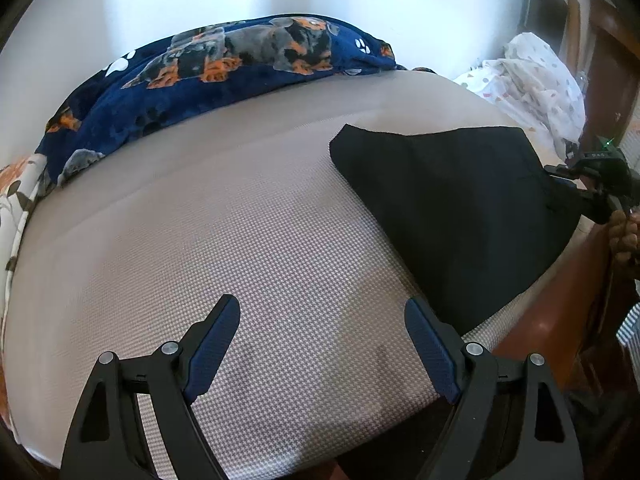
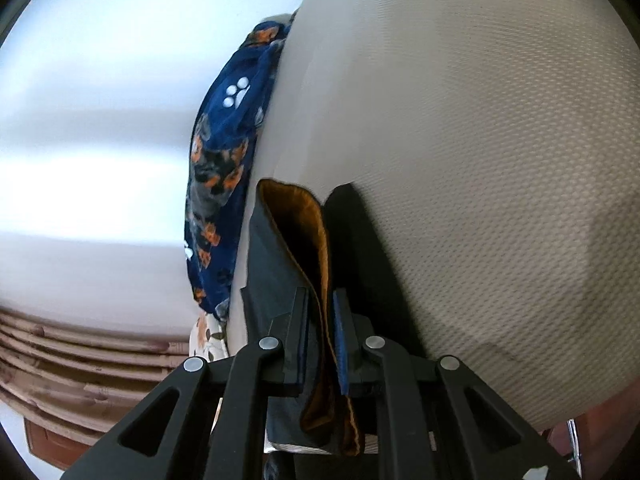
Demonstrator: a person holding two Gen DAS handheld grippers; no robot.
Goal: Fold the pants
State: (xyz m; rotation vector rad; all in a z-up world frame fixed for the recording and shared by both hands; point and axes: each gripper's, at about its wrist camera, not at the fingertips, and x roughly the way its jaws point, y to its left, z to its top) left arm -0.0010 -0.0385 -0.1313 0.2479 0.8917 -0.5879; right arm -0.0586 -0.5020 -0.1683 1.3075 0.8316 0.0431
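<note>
The black pants lie folded on the grey textured mattress, at its right side near the front edge. My left gripper is open and empty, hovering over bare mattress just left of the pants' near corner. My right gripper shows at the far right of the left wrist view, gripping the pants' right edge. In the right wrist view my right gripper is shut on the pants, whose orange inner lining shows between the fingers.
A navy dog-print blanket lies along the mattress's far edge. A white dotted cloth is bunched at the back right. A floral fabric sits at the left. The wooden bed frame borders the front right edge.
</note>
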